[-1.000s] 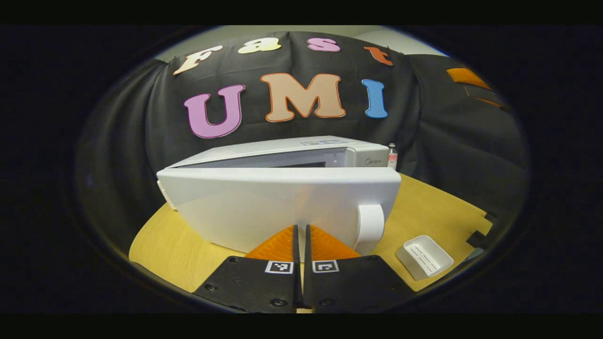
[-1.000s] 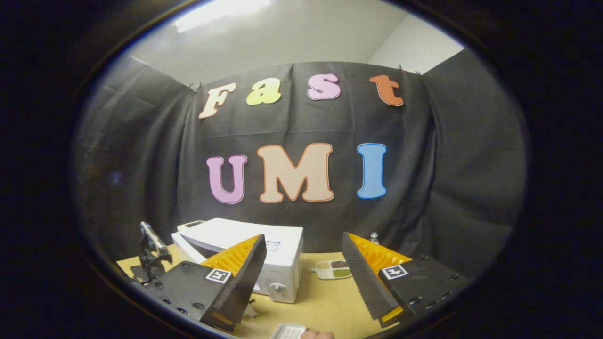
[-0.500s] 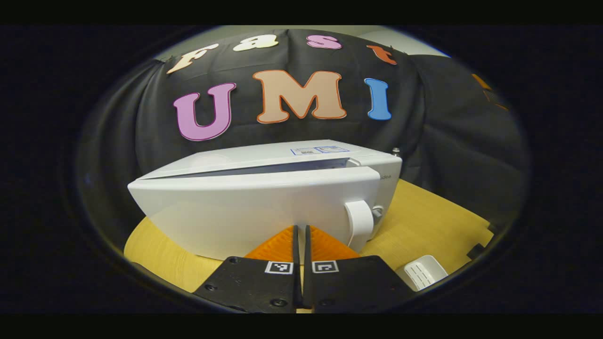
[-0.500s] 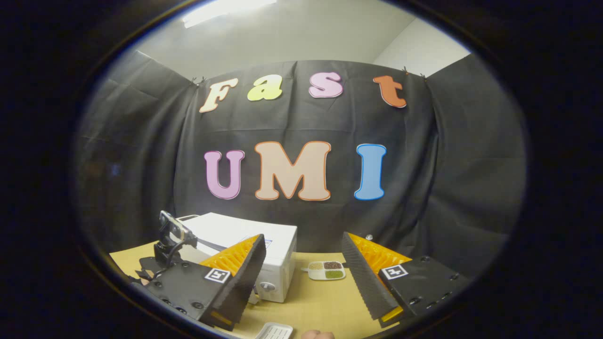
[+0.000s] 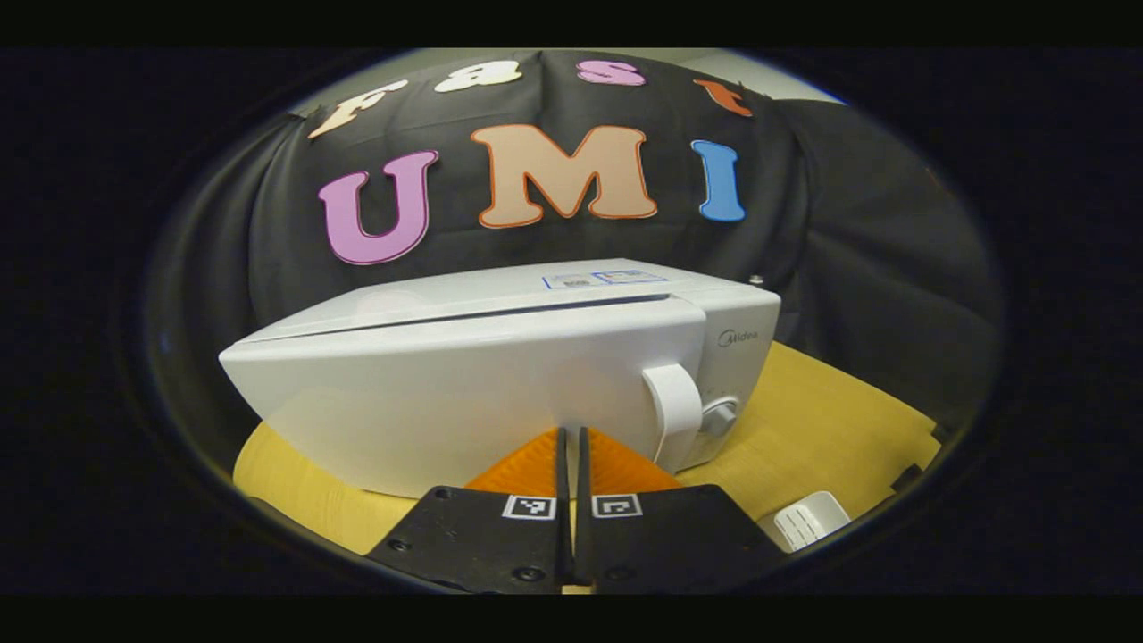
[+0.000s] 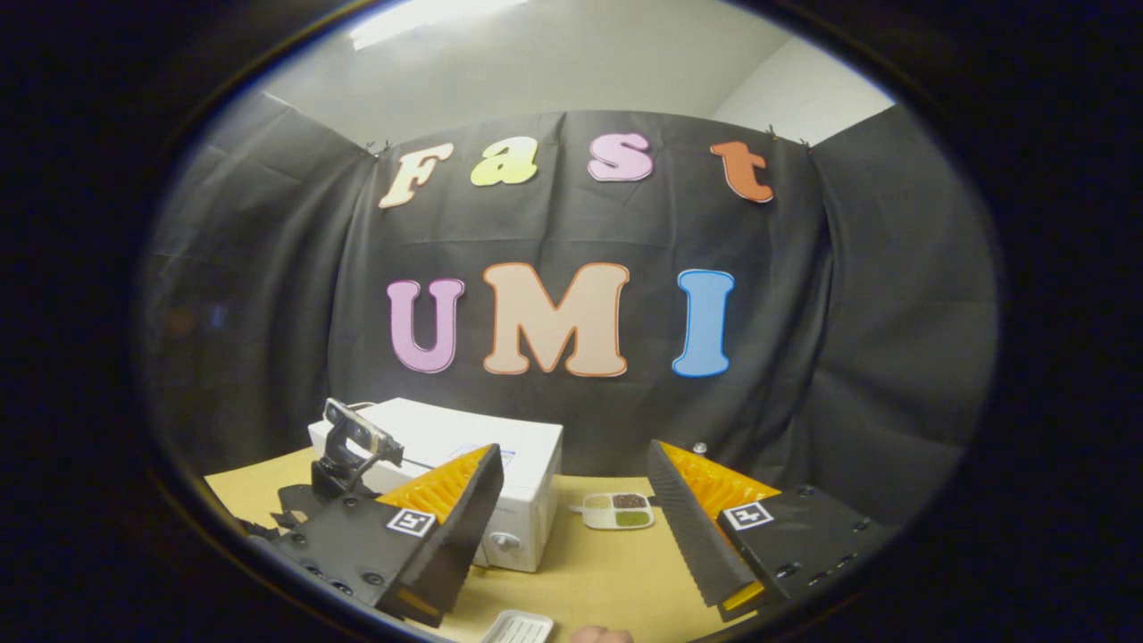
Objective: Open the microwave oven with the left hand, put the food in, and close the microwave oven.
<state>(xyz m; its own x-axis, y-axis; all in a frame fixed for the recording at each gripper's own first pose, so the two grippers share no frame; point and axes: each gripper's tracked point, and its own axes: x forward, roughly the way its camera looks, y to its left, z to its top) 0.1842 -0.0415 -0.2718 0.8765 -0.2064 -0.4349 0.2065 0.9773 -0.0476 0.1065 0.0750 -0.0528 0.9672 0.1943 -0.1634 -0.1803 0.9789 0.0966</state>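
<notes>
The white microwave oven (image 5: 500,375) stands on the wooden table (image 5: 821,420). Its door stands almost closed, with only a thin dark slit along the top. The door handle (image 5: 674,406) and a knob (image 5: 719,417) are at its right end. My left gripper (image 5: 571,430) is shut with nothing in it, its tips against the door's front, left of the handle. My right gripper (image 6: 573,446) hangs open and empty above the table, well back from the microwave oven (image 6: 527,446). A compartment dish of food (image 6: 616,511) lies on the table right of the oven.
A small white ribbed tray (image 5: 808,520) lies on the table near the front right; in the right gripper view the tray (image 6: 518,628) sits beside a fingertip (image 6: 603,635). The left gripper's body (image 6: 353,438) stands in front of the oven. Black cloth walls the booth.
The microwave door has swung from partly open to nearly closed, with my shut left gripper following against it. The knob now shows. The right gripper has barely moved.
</notes>
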